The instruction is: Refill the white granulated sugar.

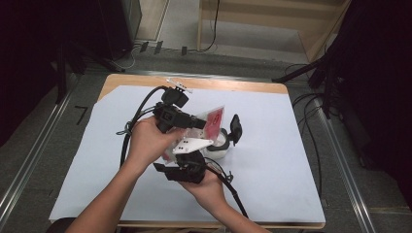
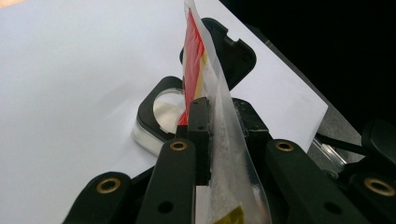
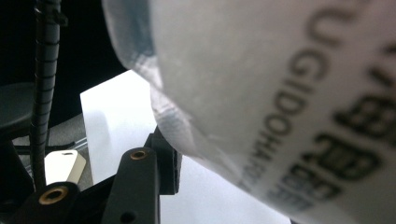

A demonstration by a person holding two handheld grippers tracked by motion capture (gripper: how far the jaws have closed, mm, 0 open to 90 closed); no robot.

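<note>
With the left claw [image 2: 219,116] pinching the clear packet [image 2: 224,154] edge-up over the open container [image 2: 156,116] on the counter [image 1: 272,160], and the right claw [image 1: 194,162] apparently loosening beside it, the packet could slip

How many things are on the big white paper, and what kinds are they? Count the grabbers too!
Grippers: 2, the left gripper and the right gripper
Packets: 1, a clear packet with red print, pinched in the left gripper
Containers: 1, a white container with its black lid flipped open
Total: 4
</note>
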